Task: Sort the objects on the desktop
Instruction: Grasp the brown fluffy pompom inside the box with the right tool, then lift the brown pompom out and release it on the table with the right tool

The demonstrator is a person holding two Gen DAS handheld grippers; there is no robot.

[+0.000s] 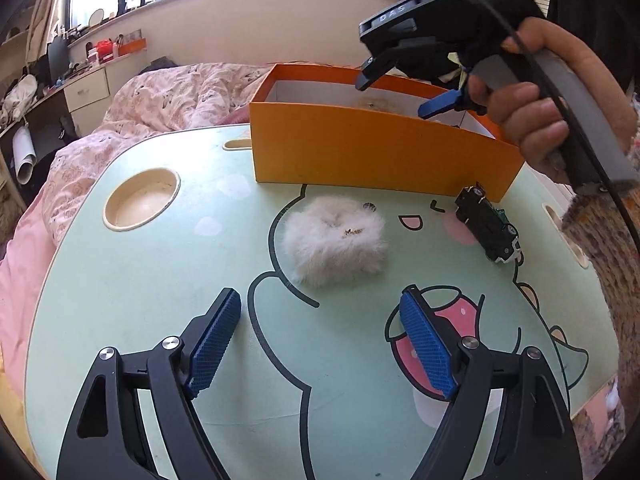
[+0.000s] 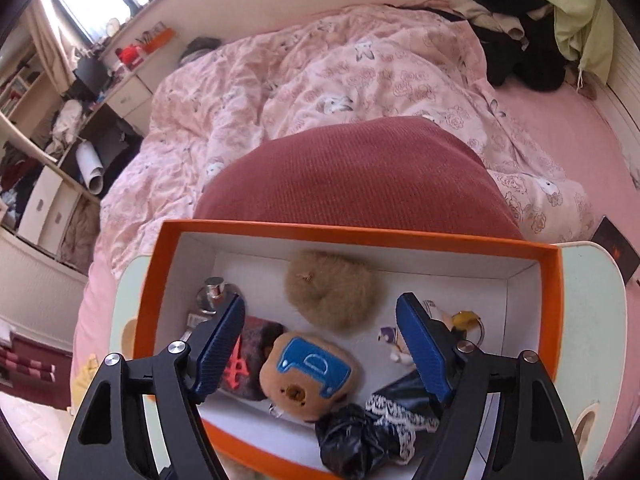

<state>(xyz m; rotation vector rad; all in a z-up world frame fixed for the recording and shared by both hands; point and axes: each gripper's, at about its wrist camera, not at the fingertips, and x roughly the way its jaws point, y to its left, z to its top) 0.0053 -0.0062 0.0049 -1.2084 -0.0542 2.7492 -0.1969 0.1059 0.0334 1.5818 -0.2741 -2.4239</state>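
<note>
Sorting is mid-way: right gripper point(image 2: 320, 344) hangs over the orange box point(image 2: 554, 280), fingers spread, nothing pinched, above the bear plush point(image 2: 306, 376) and tan puff point(image 2: 332, 288) already inside. Left gripper point(image 1: 320, 344) is spread wide and empty just short of the white fluffy puff point(image 1: 334, 240); toy car point(image 1: 488, 226) lies beside the box. Next move, I judge: straddle the puff, then squeeze.
</note>
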